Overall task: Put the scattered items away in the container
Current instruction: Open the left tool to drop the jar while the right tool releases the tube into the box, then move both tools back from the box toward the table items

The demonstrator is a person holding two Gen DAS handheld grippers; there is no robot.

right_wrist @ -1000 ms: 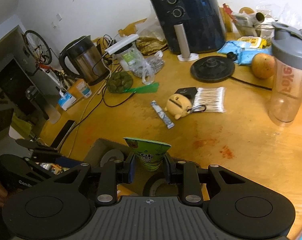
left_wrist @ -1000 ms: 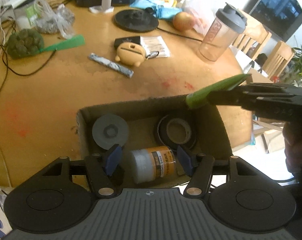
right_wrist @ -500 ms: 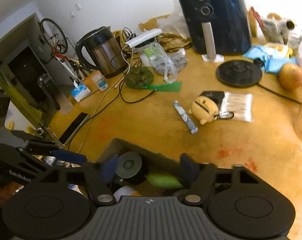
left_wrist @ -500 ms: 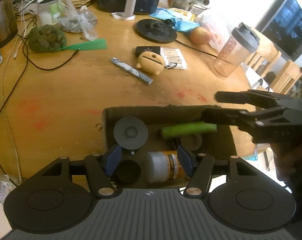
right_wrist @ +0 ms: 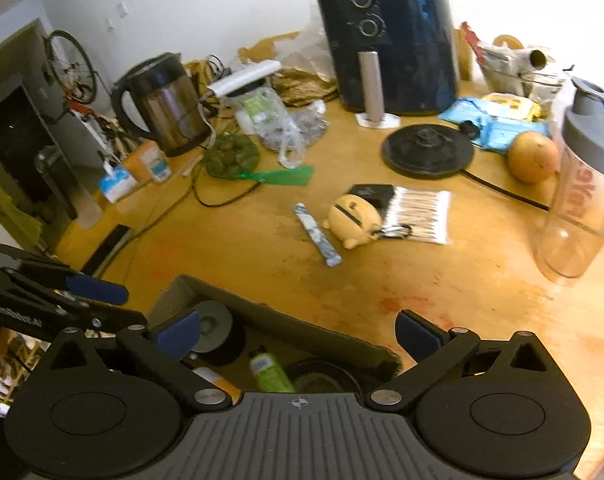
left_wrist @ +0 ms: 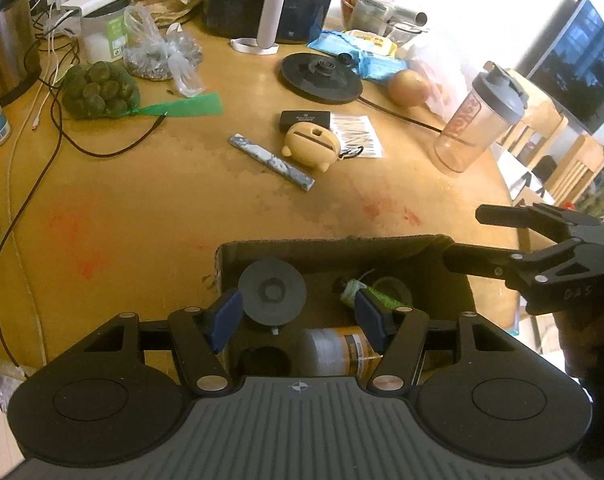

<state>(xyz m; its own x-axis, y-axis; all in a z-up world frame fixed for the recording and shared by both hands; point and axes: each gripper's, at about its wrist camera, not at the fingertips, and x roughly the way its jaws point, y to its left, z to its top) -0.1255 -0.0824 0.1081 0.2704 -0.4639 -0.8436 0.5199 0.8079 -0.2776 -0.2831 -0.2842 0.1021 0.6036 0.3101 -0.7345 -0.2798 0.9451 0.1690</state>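
The right gripper [right_wrist: 297,334] hangs over the cardboard box [left_wrist: 382,245], its fingers [right_wrist: 177,334] spreading wide with nothing pinched; the green tube [right_wrist: 269,372] lies loose in the box just below and between them, beside a roll of tape [right_wrist: 322,378]. The left gripper [left_wrist: 297,314] holds its fingers [left_wrist: 225,314] half spread and empty above the same box, a grey disc [left_wrist: 271,290] and an orange-labelled jar [left_wrist: 338,350] beneath them. Beyond both sets of fingers, on the desk [left_wrist: 141,208], lie a patterned stick [left_wrist: 271,161], a yellow pig-shaped case [left_wrist: 312,145] and a pack of cotton swabs [right_wrist: 420,214].
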